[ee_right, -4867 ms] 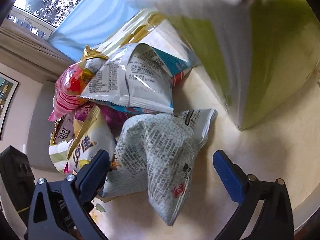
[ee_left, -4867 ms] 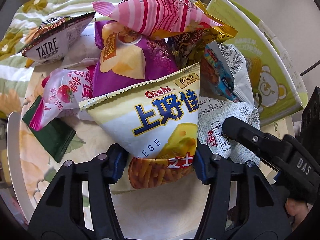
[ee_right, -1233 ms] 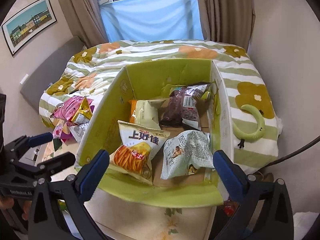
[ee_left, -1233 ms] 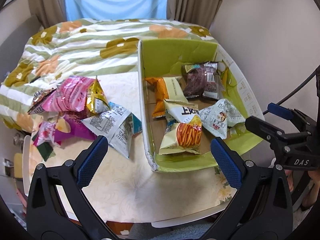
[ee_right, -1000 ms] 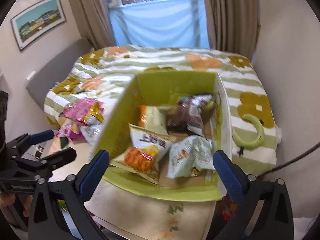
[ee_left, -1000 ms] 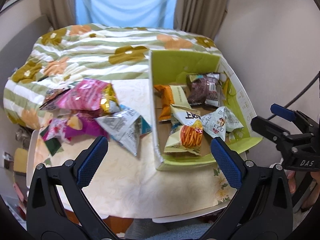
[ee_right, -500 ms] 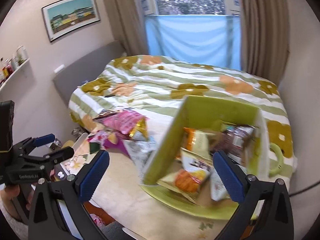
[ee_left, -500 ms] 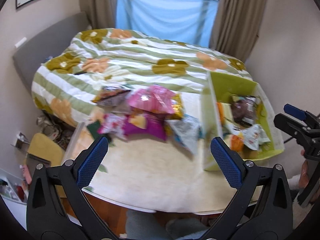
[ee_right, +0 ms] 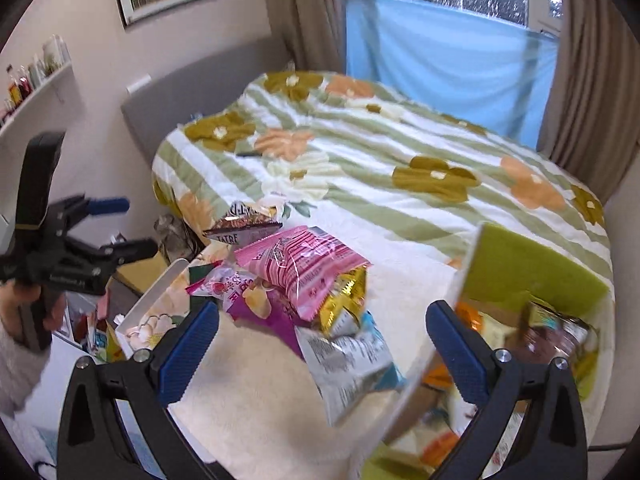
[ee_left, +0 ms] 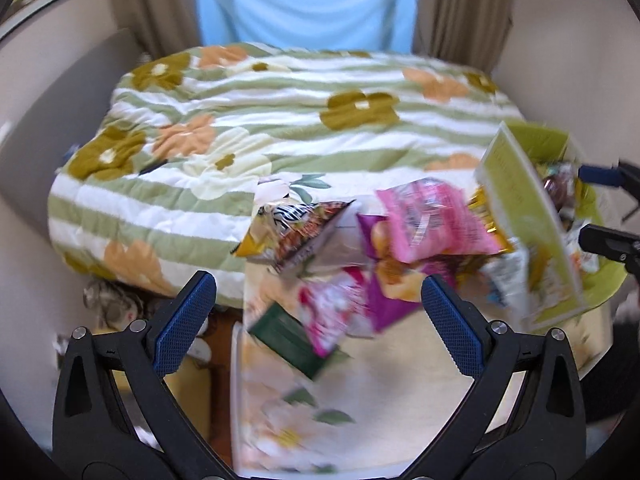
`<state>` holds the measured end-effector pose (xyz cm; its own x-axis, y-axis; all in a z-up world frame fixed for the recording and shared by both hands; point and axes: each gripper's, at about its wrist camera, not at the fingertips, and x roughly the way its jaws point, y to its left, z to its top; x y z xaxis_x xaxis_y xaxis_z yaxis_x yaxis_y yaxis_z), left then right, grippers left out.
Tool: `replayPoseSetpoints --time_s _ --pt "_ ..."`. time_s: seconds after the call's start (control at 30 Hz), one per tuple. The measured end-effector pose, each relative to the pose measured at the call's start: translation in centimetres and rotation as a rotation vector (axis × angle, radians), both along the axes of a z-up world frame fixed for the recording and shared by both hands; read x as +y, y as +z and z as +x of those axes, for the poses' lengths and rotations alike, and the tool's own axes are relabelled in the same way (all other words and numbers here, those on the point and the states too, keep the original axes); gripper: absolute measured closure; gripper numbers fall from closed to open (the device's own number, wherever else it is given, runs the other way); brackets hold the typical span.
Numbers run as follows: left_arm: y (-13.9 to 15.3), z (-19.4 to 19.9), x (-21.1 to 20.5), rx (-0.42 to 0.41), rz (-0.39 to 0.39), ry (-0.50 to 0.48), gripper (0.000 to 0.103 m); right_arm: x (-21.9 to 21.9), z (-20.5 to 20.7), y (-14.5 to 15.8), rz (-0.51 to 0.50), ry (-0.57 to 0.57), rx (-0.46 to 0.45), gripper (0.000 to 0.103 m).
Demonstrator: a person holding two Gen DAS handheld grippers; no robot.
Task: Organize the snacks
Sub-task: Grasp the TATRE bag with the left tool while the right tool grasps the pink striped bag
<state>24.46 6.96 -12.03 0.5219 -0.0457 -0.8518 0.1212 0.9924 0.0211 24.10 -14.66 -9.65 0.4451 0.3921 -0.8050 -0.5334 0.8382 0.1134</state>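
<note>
- The left gripper (ee_left: 318, 312) is released: its two blue pads stand wide apart and nothing is between them. It hangs above the table, with the pile of snacks beyond it toward 12 and 1 o'clock.
- The right gripper (ee_right: 322, 342) is released as well, jaws wide and holding nothing. It hangs over the table (ee_right: 256, 412), and the silver packet (ee_right: 348, 360) shows in the gap between its pads.
- In the right wrist view the left gripper is seen again at 9 o'clock, held by a hand (ee_right: 24, 304); its jaws are parted there too.
- The snacks that are not in the box lie in a heap on the floral table top. A pink striped bag (ee_right: 300, 260) lies on top of it.
- Under the pink bag are a gold foil packet (ee_right: 346, 294) and a purple bag (ee_right: 264, 308); the silver packet lies at the near edge of the heap, just beside the box wall.
- At the far side of the heap, at 11 o'clock, lies a packet with the word TATRE (ee_right: 242, 224). At the left side lie a small pink strawberry packet (ee_left: 332, 308) and a dark green packet (ee_left: 286, 336).
- The green cardboard box (ee_right: 532, 268) stands at 3 o'clock of the heap. Several packets are already inside it, among them a dark brown one (ee_right: 556, 332) and an orange one (ee_right: 466, 316). The view is blurred here, so I cannot tell more.
- Behind the table is a bed with a green striped flower quilt (ee_left: 280, 112).
</note>
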Motion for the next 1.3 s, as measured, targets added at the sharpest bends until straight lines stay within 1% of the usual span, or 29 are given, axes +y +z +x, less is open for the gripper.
replayPoseSetpoints --time_s 0.13,0.3,0.37,0.47,0.6,0.73,0.87,0.9,0.93,1.0,1.1,1.23,1.3 --pt "-3.3 4.2 0.8 0.058 0.073 -0.107 0.001 2.7 2.4 -2.0 -0.069 0.016 0.032 0.000" --pt "-7.2 8.3 0.6 0.118 0.140 -0.227 0.001 5.3 4.8 -4.5 -0.164 0.071 0.071 0.000" --pt "-8.4 9.5 0.4 0.138 0.162 -0.269 0.001 6.2 5.6 -5.4 -0.206 0.112 0.087 0.000" --pt "-10.0 10.9 0.0 0.160 0.204 -0.322 0.001 7.6 6.6 -6.9 -0.262 0.206 0.132 0.000" --pt "-11.9 12.1 -0.5 0.181 0.248 -0.375 0.001 9.0 7.1 -8.1 -0.310 0.309 0.170 0.000" --pt "-13.0 12.9 -0.5 0.207 0.239 -0.407 0.001 10.3 8.0 -9.6 -0.370 0.386 0.196 0.000" --pt "-13.9 13.5 -0.4 0.244 0.210 -0.430 0.001 10.8 9.0 -10.4 -0.383 0.432 0.228 0.000" --pt "-14.1 13.6 -0.3 0.253 0.202 -0.436 0.006 11.0 9.3 -10.5 -0.385 0.441 0.237 0.000" --pt "-14.3 13.6 -0.3 0.262 0.195 -0.439 0.012 11.1 9.4 -10.7 -0.386 0.452 0.247 0.000" --pt "-14.7 13.8 -0.1 0.272 0.190 -0.440 0.019 11.3 9.7 -11.1 -0.401 0.471 0.252 0.000" --pt "-14.7 14.0 0.3 0.282 0.158 -0.437 0.022 11.6 10.2 -11.7 -0.407 0.476 0.262 0.000" --pt "-14.5 14.2 0.6 0.284 0.146 -0.436 0.027 11.5 10.7 -12.2 -0.382 0.469 0.296 0.000" --pt "-14.4 14.3 0.9 0.289 0.129 -0.422 0.028 11.6 10.9 -12.5 -0.366 0.468 0.312 0.000"
